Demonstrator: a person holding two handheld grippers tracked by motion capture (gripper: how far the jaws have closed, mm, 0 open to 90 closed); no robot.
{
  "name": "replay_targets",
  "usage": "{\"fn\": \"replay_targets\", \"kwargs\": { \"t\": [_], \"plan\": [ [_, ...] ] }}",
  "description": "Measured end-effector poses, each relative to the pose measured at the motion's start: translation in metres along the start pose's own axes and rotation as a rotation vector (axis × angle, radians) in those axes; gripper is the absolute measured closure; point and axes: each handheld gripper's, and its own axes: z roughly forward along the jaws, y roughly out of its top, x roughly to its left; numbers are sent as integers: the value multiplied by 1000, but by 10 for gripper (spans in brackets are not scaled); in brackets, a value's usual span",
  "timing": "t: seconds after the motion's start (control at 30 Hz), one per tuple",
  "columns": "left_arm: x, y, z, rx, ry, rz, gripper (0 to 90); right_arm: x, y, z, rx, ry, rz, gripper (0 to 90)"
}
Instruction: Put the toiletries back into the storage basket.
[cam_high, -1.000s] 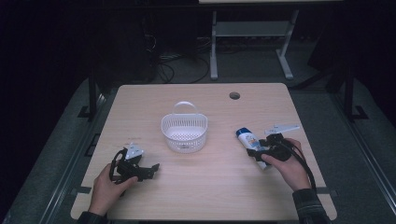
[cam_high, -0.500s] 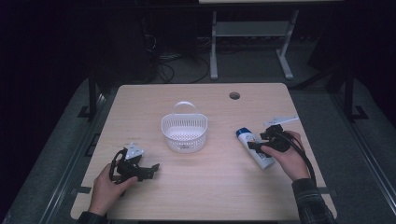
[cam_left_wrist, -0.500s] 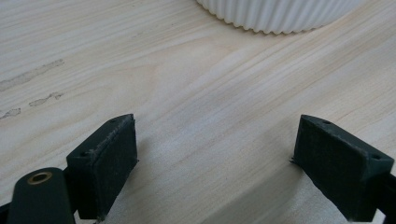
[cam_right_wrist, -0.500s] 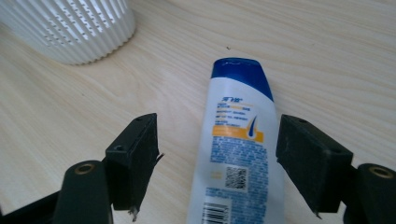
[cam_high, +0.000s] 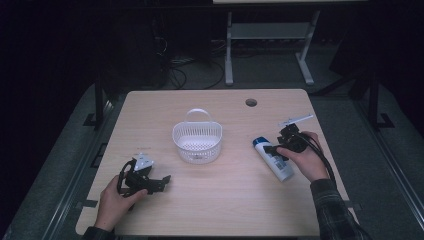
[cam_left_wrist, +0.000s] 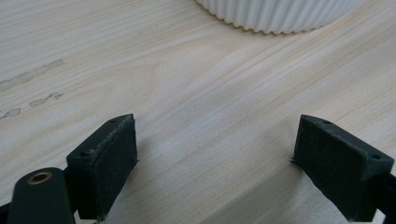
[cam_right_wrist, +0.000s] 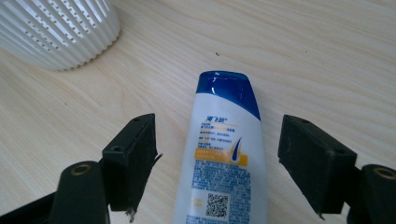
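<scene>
Your right gripper (cam_high: 276, 148) sits at the table's 3 o'clock side, jaws spread wide with the shampoo bottle (cam_high: 273, 159) lying between them, untouched on either side; nothing is gripped. Your right hand (cam_high: 306, 161) wraps the body from behind, forearm coming up from 5 o'clock in a plaid sleeve, the jaws aimed toward 9 o'clock. The bottle lies flat on the wooden table (cam_high: 230, 205), its blue cap pointing toward 10 o'clock, near the white basket (cam_high: 197, 141) but apart from it.

Your left gripper (cam_high: 159, 182) rests low on the table at 7 o'clock, jaws wide apart and empty, pointing toward 3 o'clock. Your left hand (cam_high: 114, 201) holds it from behind, forearm entering from the bottom edge.

The right gripper view (cam_right_wrist: 217, 154) gives what the high view cannot: the bottle's (cam_right_wrist: 224, 158) printed label, a QR code and clear wood on both sides between it and the jaws, with the basket's ribbed wall (cam_right_wrist: 60, 32) at 10 o'clock. The left gripper view (cam_left_wrist: 215, 154) shows bare wood grain between the jaws and the basket's base (cam_left_wrist: 280, 14) at 1 o'clock.
</scene>
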Motion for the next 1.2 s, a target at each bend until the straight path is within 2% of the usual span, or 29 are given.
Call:
{"fn": "replay_targets", "kwargs": {
  "t": [0.33, 0.4, 0.53, 0.6, 0.77, 0.9, 1.2],
  "plan": [
    [0, 0, 0, -3, 0, 0, 126, -4, 18, 10, 70, 5, -7, 258],
    [0, 0, 0, -3, -1, 0, 126, -5, 22, 14, 102, -1, -11, 253],
    [0, 0, 0, -3, -1, 0, 126, -5, 26, 17, 115, -7, -13, 252],
    [0, 0, 0, -3, -1, 0, 126, -6, 30, 23, 157, -21, -22, 249],
    [0, 0, 0, -3, -1, 0, 126, -6, 31, 29, 187, -22, -25, 249],
    [0, 0, 0, -2, -1, 1, 126, -7, 29, 40, 236, -18, -30, 228],
    [0, 0, 0, -3, -1, 1, 126, -10, 26, 53, 285, -32, -25, 223]
  ]
}}
